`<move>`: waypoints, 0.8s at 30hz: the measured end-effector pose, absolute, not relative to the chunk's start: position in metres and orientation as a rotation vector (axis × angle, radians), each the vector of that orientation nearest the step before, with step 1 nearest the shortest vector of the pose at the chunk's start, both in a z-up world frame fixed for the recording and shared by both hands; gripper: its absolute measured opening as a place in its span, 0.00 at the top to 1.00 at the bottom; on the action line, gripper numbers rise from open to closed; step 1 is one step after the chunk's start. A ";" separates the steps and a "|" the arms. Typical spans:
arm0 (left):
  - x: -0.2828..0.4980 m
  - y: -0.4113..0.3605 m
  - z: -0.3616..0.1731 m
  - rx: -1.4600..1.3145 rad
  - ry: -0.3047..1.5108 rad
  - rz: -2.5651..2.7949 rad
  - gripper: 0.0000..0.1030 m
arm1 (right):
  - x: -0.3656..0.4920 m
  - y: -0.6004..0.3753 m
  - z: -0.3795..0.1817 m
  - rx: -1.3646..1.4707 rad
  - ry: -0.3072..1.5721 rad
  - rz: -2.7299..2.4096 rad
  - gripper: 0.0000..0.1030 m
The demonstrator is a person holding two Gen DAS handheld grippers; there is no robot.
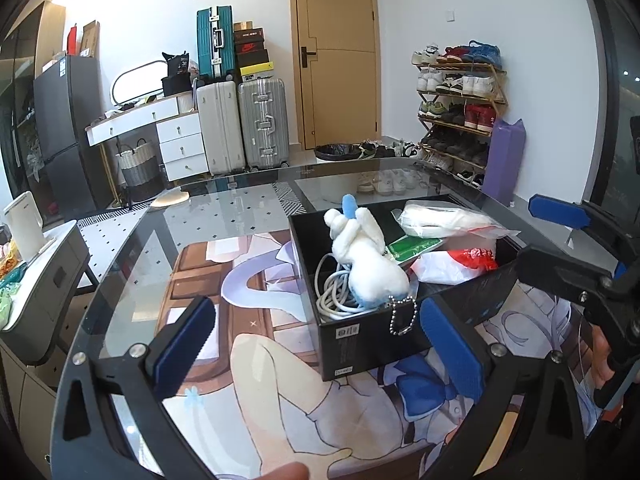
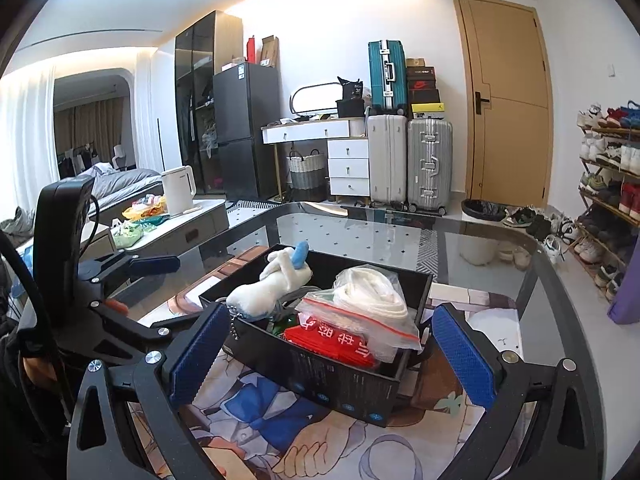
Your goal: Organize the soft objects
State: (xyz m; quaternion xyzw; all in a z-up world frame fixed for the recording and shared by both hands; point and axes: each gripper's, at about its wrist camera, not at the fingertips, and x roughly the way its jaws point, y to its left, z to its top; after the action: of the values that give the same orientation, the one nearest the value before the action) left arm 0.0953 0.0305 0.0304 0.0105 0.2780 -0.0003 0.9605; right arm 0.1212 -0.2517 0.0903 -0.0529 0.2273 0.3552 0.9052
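Both grippers, left gripper (image 1: 316, 344) and right gripper (image 2: 332, 352), hang spread and empty at lower frame, soft plush toy (image 1: 366, 258) and bagged cloth (image 2: 372, 300) already gathered in center black box (image 1: 360, 340).

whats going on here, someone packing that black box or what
A person holds a two-finger gripper in each hand over a glass table. Both the left gripper and the right gripper are open and hold nothing. Between them sits an open black box already holding a white plush toy with a ball chain, a coiled white cable, a zip bag of white fabric and a red packet. Nothing is being gripped right now.
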 end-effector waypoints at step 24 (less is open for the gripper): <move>0.098 0.052 0.024 -0.074 0.540 0.039 0.00 | 0.114 -0.261 0.078 -0.107 0.425 0.703 0.00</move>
State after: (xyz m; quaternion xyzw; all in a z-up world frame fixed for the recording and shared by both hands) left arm 0.0980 0.0516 0.0238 -0.0365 0.2665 0.0192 0.9630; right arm 0.1136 -0.2605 0.0783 -0.0518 0.2065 0.3415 0.9154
